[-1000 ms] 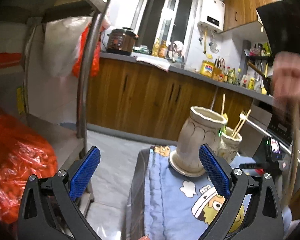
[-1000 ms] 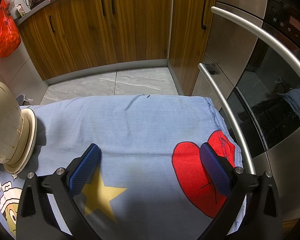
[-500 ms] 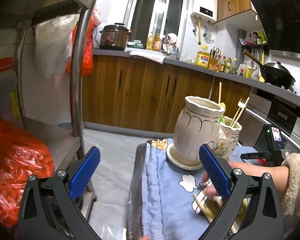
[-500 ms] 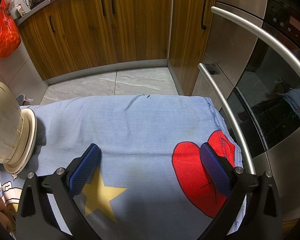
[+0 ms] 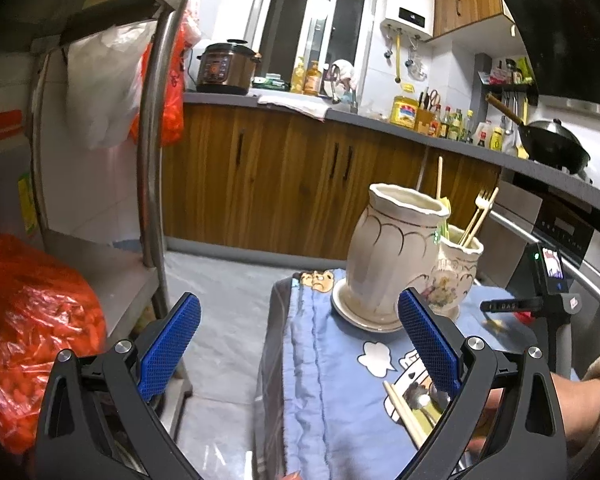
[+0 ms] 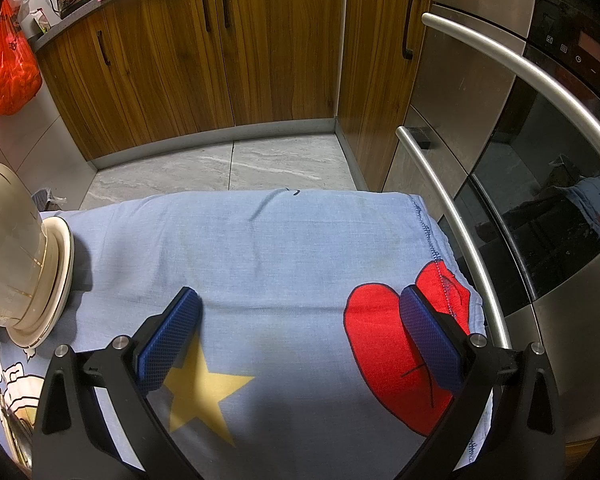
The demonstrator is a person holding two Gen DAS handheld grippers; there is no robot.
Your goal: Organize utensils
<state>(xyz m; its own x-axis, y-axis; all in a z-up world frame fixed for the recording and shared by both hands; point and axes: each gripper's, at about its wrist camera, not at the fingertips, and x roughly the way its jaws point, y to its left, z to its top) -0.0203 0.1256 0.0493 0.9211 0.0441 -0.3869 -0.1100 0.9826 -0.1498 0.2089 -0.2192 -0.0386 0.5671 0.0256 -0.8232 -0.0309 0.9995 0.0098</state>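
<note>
Left wrist fisheye checked first. Found a loose pile of utensils (image 5: 414,404) newly laid on the blue cartoon cloth (image 5: 332,360), just beside the right finger of the left gripper (image 5: 298,304). Half a second back, saw a bare hand setting them down there; a second back, saw that hand blurred in the air with chopsticks. Noted a sleeved forearm (image 5: 572,396) reaching in from the right. Judged this as supply only: sorting not yet begun.

Found both sets of jaws spread wide and gripping nothing. Placed the right gripper (image 6: 298,300) over the cloth's star and red patch, unmoved.

Counted two ceramic holders: a tall vase (image 5: 396,248) on a saucer, with nothing seen above its rim, and a small vase (image 5: 456,276) just behind it, carrying one fork and a few sticks. Counted at least two chopsticks and one spoon in the pile; could not tell more.
</note>
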